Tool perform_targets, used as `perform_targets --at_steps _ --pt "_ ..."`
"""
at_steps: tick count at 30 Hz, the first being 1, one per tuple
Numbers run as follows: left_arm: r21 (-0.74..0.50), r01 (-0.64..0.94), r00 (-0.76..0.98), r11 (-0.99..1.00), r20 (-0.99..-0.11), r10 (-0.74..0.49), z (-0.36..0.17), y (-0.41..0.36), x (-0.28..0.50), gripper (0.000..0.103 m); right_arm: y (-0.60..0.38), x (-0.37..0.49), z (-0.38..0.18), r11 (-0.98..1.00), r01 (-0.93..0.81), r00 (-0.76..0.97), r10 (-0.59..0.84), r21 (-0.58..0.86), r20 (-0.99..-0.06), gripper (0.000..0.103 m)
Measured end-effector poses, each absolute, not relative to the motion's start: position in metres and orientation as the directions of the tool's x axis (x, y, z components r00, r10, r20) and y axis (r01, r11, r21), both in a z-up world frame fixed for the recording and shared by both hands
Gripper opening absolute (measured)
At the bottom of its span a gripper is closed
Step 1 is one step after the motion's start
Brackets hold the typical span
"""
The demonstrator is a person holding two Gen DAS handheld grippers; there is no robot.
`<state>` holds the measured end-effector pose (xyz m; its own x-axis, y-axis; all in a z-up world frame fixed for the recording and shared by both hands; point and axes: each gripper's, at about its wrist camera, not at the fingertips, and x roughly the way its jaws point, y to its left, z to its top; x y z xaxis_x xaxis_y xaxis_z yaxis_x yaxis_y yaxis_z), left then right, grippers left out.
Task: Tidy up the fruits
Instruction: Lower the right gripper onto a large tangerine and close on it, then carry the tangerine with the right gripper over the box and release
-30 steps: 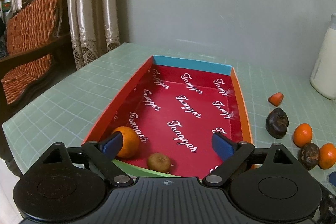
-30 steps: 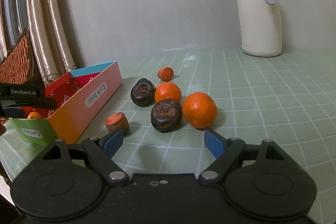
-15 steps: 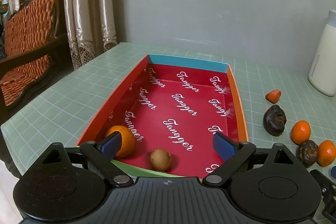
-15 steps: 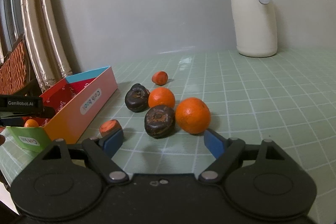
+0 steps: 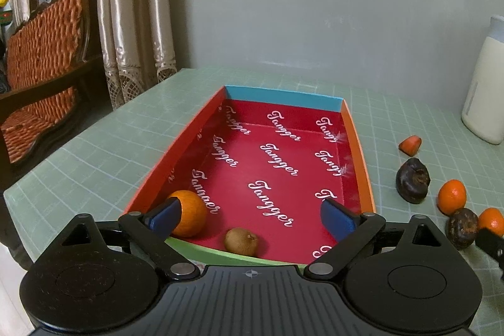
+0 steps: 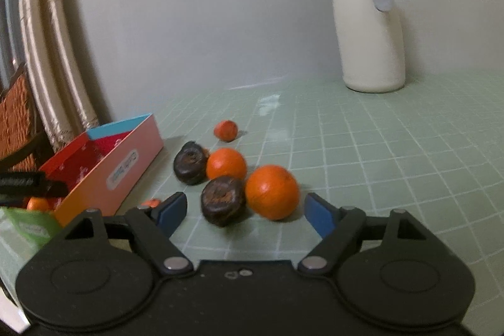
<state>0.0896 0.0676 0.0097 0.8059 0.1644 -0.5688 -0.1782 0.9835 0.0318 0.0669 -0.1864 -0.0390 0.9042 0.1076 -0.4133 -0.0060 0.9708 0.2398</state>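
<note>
Two grippers frame the scene, each seen from its own wrist camera. Nearest, the left gripper (image 5: 250, 218) hangs over the near end of the red-lined box (image 5: 359, 159), its blue pads spread wide with nothing pressed between them; its left pad covers part of an orange (image 5: 192, 211) lying in the box's near left corner, and a small brown fruit (image 5: 241, 241) sits against the near green wall. The right gripper (image 6: 244, 213) is low over the green gridded table (image 6: 393, 153), its jaws closing, with a dark wrinkled fruit (image 6: 222, 199) and a larger orange (image 6: 272, 191) just ahead of the pads and not yet touched; both are blurred. A small orange-red piece (image 6: 151, 203) is mostly hidden behind the left pad. Farther on, a second dark fruit (image 6: 190, 166) touches another orange (image 6: 226, 163), and a small reddish fruit (image 6: 225, 130) lies beyond them. At the back stands a cream jug (image 6: 368, 30), cut off at the edge in the left wrist view.
</note>
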Motion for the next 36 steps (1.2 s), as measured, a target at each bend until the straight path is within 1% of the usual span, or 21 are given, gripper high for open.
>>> perform_targets --at_steps 2,4,7,9,10,11,12,13,15,17,18,23,27,29,31,36 --pt "0.029 -0.185 0.810 0.982 -0.562 0.169 0.010 0.070 0.088 0.095 -0.192 0.072 -0.039 0.963 0.009 0.902 0.108 0.268 -0.418 0.076" --pt "0.024 -0.188 0.813 0.982 -0.557 0.170 0.011 0.073 0.087 0.095 -0.194 0.076 -0.039 0.960 0.019 0.901 0.105 0.281 -0.420 0.075" --pt "0.029 -0.191 0.815 0.981 -0.552 0.175 0.011 0.074 0.086 0.095 -0.195 0.083 -0.039 0.957 0.020 0.900 0.108 0.289 -0.422 0.070" --pt "0.031 -0.190 0.817 0.981 -0.550 0.176 0.011 0.074 0.086 0.095 -0.197 0.083 -0.040 0.955 0.030 0.900 0.104 0.296 -0.424 0.062" --pt "0.032 -0.191 0.817 0.981 -0.549 0.176 0.011 0.074 0.086 0.096 -0.198 0.083 -0.041 0.954 0.037 0.900 0.097 0.297 -0.425 0.059" --pt "0.032 -0.192 0.817 0.981 -0.548 0.178 0.011 0.073 0.086 0.096 -0.199 0.082 -0.041 0.954 0.045 0.901 0.090 0.298 -0.424 0.051" --pt "0.031 -0.193 0.818 0.981 -0.547 0.178 0.011 0.073 0.086 0.096 -0.200 0.081 -0.041 0.953 0.048 0.903 0.086 0.298 -0.420 0.041" --pt "0.030 -0.193 0.818 0.981 -0.546 0.178 0.011 0.073 0.085 0.096 -0.202 0.081 -0.042 0.953 0.052 0.903 0.083 0.299 -0.422 0.039" --pt "0.031 -0.194 0.819 0.981 -0.544 0.179 0.011 0.073 0.085 0.096 -0.203 0.081 -0.043 0.950 0.050 0.902 0.089 0.307 -0.423 0.040" --pt "0.033 -0.194 0.822 0.980 -0.540 0.181 0.011 0.072 0.084 0.096 -0.198 0.083 -0.042 0.963 0.044 0.896 0.079 0.265 -0.436 0.042" --pt "0.035 -0.193 0.823 0.980 -0.538 0.182 0.011 0.072 0.083 0.096 -0.196 0.085 -0.043 0.968 0.045 0.891 0.073 0.248 -0.448 0.042" --pt "0.036 -0.199 0.832 0.979 -0.522 0.189 0.011 0.076 0.079 0.097 -0.197 0.084 -0.043 0.966 0.053 0.895 0.067 0.254 -0.441 0.039" --pt "0.028 -0.217 0.840 0.976 -0.503 0.202 0.014 0.086 0.071 0.097 -0.190 0.073 -0.030 0.972 0.020 0.919 0.075 0.235 -0.388 0.039" --pt "0.026 -0.244 0.837 0.969 -0.499 0.224 0.015 0.095 0.068 0.101 -0.181 0.069 -0.019 0.971 -0.026 0.929 0.112 0.238 -0.354 0.039" --pt "0.020 -0.284 0.826 0.959 -0.503 0.255 0.015 0.106 0.066 0.102 -0.165 0.068 -0.006 0.966 -0.092 0.931 0.170 0.241 -0.324 0.039" --pt "-0.018 -0.369 0.804 0.929 -0.507 0.309 0.013 0.139 0.060 0.102 -0.118 0.075 0.009 0.938 -0.244 0.900 0.314 0.247 -0.303 0.039"
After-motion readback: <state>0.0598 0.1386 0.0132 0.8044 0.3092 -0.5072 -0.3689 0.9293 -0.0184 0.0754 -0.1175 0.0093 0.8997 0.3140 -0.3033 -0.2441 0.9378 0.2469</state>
